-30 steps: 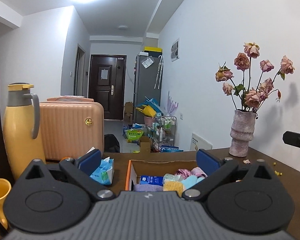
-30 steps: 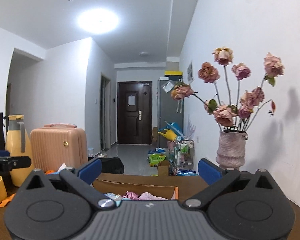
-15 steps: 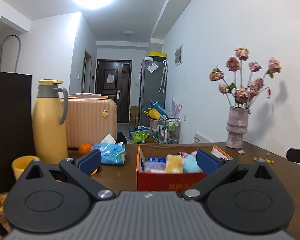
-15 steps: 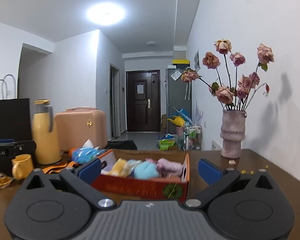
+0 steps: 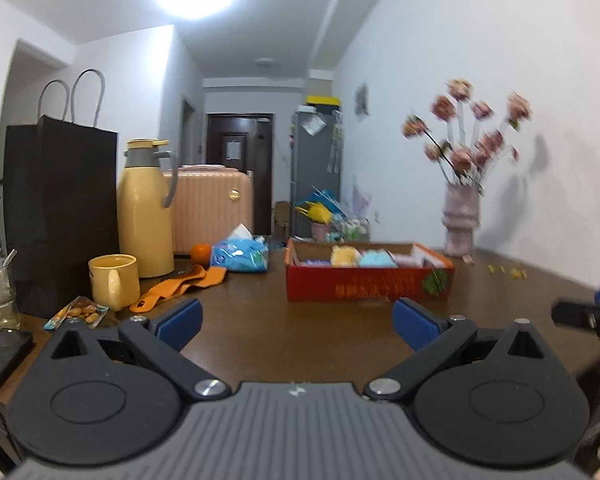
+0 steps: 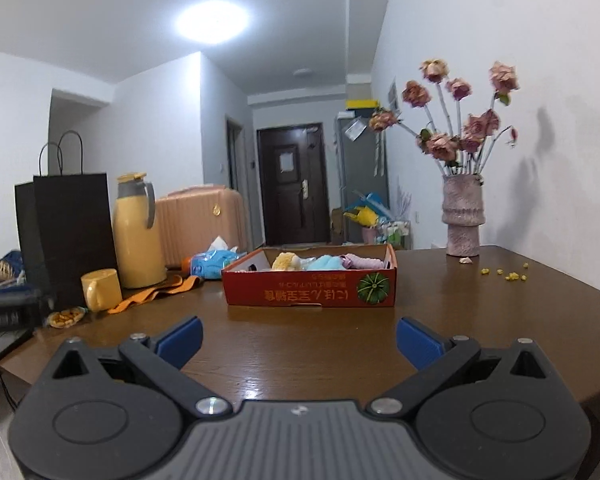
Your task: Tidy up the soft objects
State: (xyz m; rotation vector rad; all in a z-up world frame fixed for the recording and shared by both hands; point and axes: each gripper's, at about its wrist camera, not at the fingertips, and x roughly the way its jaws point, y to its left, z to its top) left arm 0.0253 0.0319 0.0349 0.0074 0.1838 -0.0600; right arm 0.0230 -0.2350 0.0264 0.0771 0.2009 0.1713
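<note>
- Both grippers have pulled back from the red box (image 6: 310, 286), which now sits mid-table (image 6: 500, 320), farther off.
- The left gripper (image 5: 298, 322) and right gripper (image 6: 299, 338) hover empty, jaws spread wide.
- Soft items (image 6: 326, 263) lie inside the box.

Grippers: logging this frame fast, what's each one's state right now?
Left gripper: open, holding nothing.
Right gripper: open, holding nothing.

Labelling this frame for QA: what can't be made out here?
- Red cardboard box: its near wall hides the lower part of the soft items in both wrist views.
- Pink dried flowers: motion-blurred in the left wrist view.
- Box print: too small to read.
- Black paper bag: contents hidden.
</note>
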